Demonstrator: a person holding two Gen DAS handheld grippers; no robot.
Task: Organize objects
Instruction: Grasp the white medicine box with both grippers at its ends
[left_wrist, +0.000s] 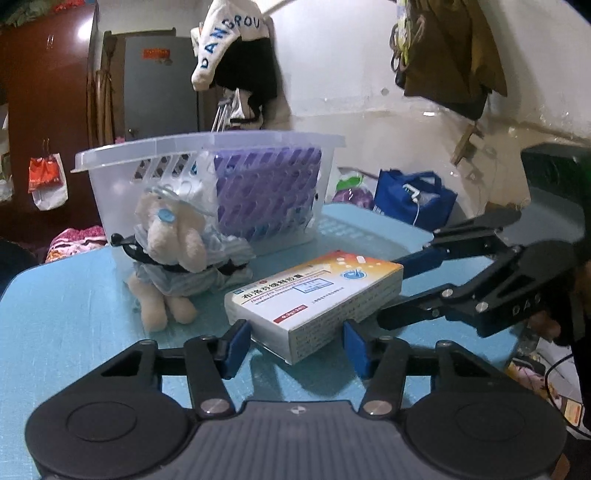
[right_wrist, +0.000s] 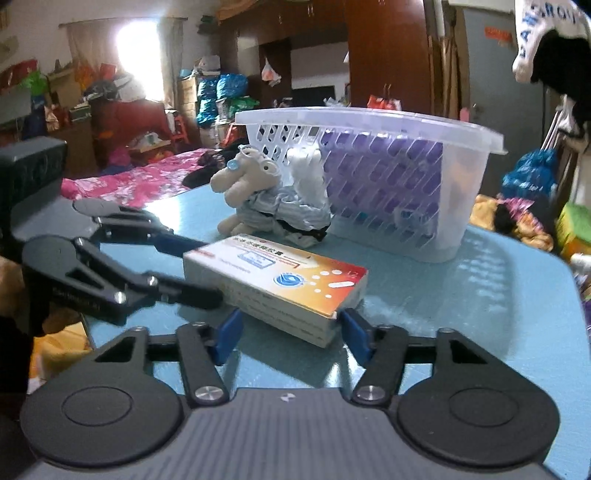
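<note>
While the blue worktop (left_wrist: 74, 317) carries everything, the clear slotted basket (left_wrist: 207, 155) at its far side is the biggest piece, already holding something purple (left_wrist: 266, 184), and it looks like the place the loose things should end up. Leaning against the basket's front wall sits a plush toy (left_wrist: 173, 254) in striped cloth, just beside the medicine box (left_wrist: 317, 291), which lies flat on the worktop nearer the cameras.

Both tools crowd that box from different sides. The left gripper (left_wrist: 295, 345) is spread wide, its blue pads flanking the box's near end without visibly pressing it. The right gripper (right_wrist: 288, 328) is likewise parted, one pad at or just beside the box's corner, the other apart from it; whether that pad truly touches I cannot tell.

My judgement is that the step in hand is seizing the box. Only one gripper needs it: close squarely across the narrow faces, pads flat to the cardboard rather than on a corner, squeeze lightly so the carton does not crush, and let the other draw clear before lifting over the plush toy and the basket's rim.
</note>
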